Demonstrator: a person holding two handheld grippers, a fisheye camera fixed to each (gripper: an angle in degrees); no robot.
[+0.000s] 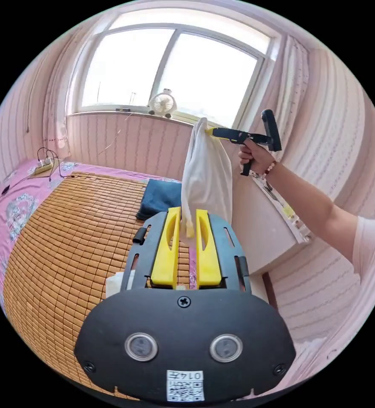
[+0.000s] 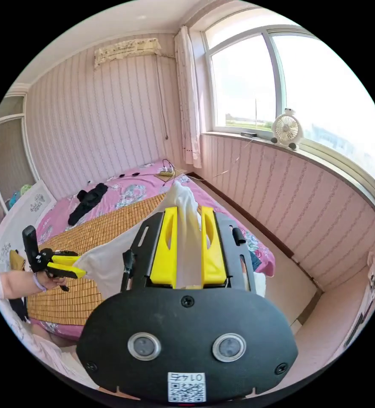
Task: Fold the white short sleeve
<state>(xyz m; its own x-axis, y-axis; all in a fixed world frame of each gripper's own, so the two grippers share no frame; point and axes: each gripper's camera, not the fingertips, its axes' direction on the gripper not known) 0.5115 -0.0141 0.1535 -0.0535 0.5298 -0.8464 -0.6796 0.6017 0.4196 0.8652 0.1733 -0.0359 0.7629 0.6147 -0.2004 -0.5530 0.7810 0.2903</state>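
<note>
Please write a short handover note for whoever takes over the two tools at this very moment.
Left tool: shut on the white short sleeve, one end pinched.
Right tool: shut on the other end of the shirt.
The shirt hangs stretched between both tools in the air, above the bamboo mat on the bed. A folded blue garment lies on the mat.
Done: picked up. Left: lay it flat and fold; no fold visible yet.

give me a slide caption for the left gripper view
Both grippers hold a white shirt stretched above the bed.

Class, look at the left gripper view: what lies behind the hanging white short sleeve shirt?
Behind the white short sleeve shirt lie the striped pink wall and a folded dark blue garment on the woven bamboo mat. The shirt covers that garment's far edge.
</note>
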